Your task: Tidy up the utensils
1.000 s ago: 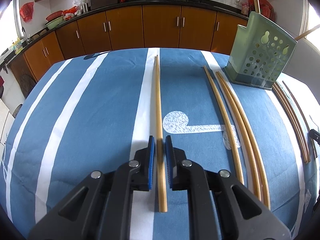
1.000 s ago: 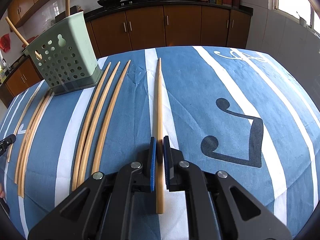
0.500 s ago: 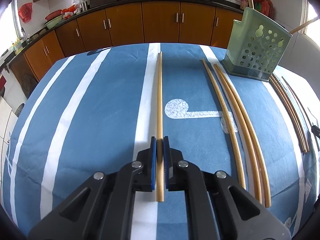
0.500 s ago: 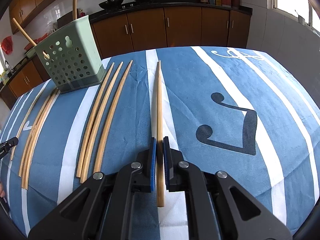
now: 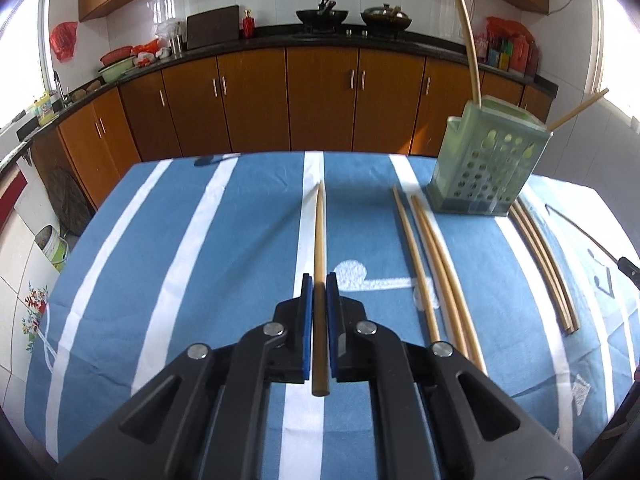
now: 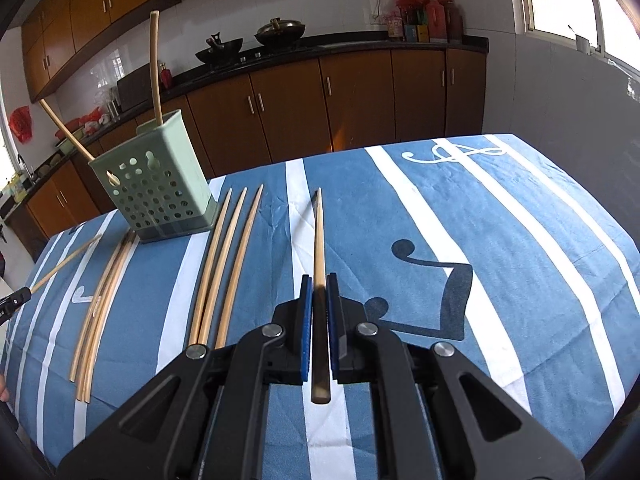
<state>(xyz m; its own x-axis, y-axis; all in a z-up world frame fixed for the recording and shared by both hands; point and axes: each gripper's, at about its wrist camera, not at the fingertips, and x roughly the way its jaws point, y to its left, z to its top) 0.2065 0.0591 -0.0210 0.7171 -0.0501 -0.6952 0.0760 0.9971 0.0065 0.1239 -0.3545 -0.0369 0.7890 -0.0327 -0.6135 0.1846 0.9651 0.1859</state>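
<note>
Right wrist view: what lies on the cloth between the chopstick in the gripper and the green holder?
Three loose chopsticks lie side by side between the held chopstick and the green holder, seen in the right wrist view.

Holder contents hidden below rim

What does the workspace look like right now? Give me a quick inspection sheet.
Surface: blue-and-white striped tablecloth.
Job's things: green holder upright with two chopsticks inside; loose chopsticks lying beside it in two groups.
Clutter: nothing seen on the cloth.
Grippers: left gripper shut on a lifted chopstick; right gripper shut on another chopstick.
Cables: nothing seen.
Surroundings: wooden cabinets, woks on the counter.
</note>
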